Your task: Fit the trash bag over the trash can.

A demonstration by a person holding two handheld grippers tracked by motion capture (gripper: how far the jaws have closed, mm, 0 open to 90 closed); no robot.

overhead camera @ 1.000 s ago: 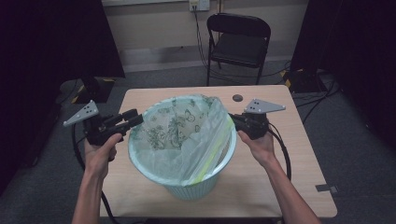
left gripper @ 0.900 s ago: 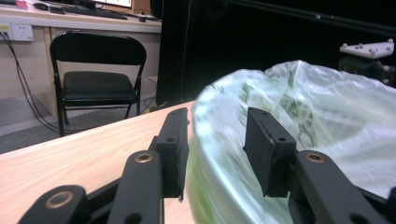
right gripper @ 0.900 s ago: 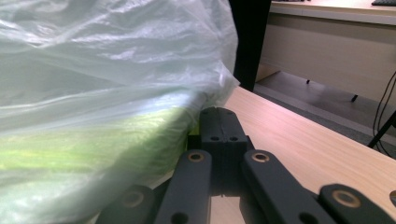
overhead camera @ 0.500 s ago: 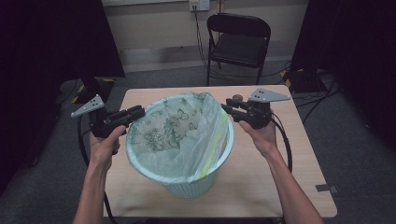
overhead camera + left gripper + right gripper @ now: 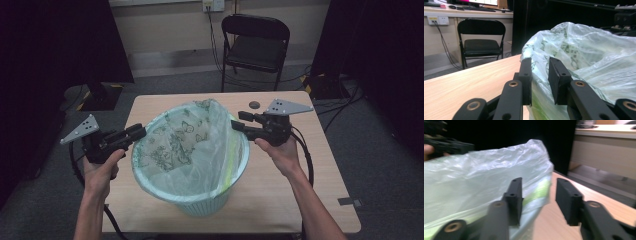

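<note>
The bin (image 5: 200,195) stands at the near middle of the table (image 5: 310,200), lined with a pale green printed bag (image 5: 185,145) whose rim stands up highest at the far side. The left gripper (image 5: 137,134) sits at the bag's left edge, jaws close together with a narrow gap (bag film lies between them; contact cannot be confirmed). The right gripper (image 5: 239,121) is at the bag's right edge; its jaws have just been opening and stand spread, the film beside one jaw, nothing pinched.
</note>
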